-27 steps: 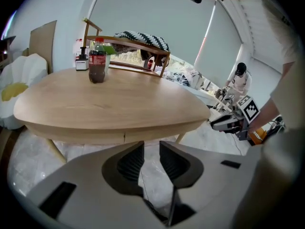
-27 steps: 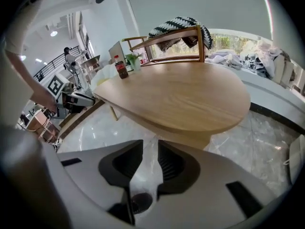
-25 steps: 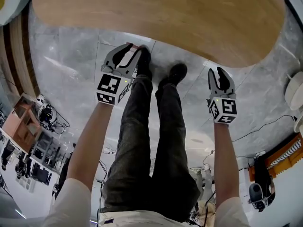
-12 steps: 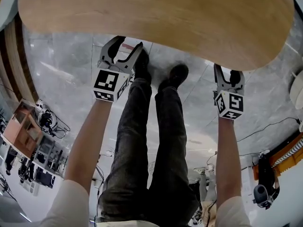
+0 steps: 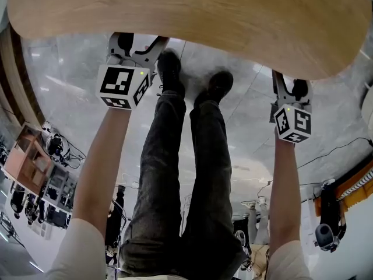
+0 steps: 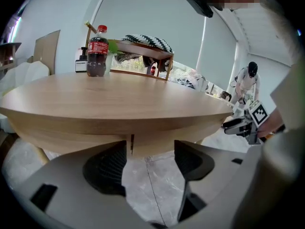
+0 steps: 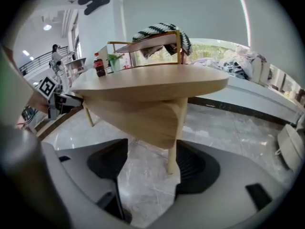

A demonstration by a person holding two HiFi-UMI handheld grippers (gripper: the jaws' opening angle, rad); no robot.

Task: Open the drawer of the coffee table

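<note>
Wooden coffee table (image 6: 143, 94) with cola bottle (image 6: 97, 51) on top (marble floor (image 5: 64, 92) beneath)

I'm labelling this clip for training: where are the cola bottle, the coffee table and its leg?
cola bottle (image 6: 97, 48), left gripper view, red label.
coffee table (image 6: 143, 99), left gripper view, bare top.
table leg (image 7: 176, 137), right gripper view, mid-shaft.

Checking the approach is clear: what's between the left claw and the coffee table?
Nothing stands there. In the left gripper view the left claw, opening and empty, faces the coffee table edge across only bare marble floor.
</note>
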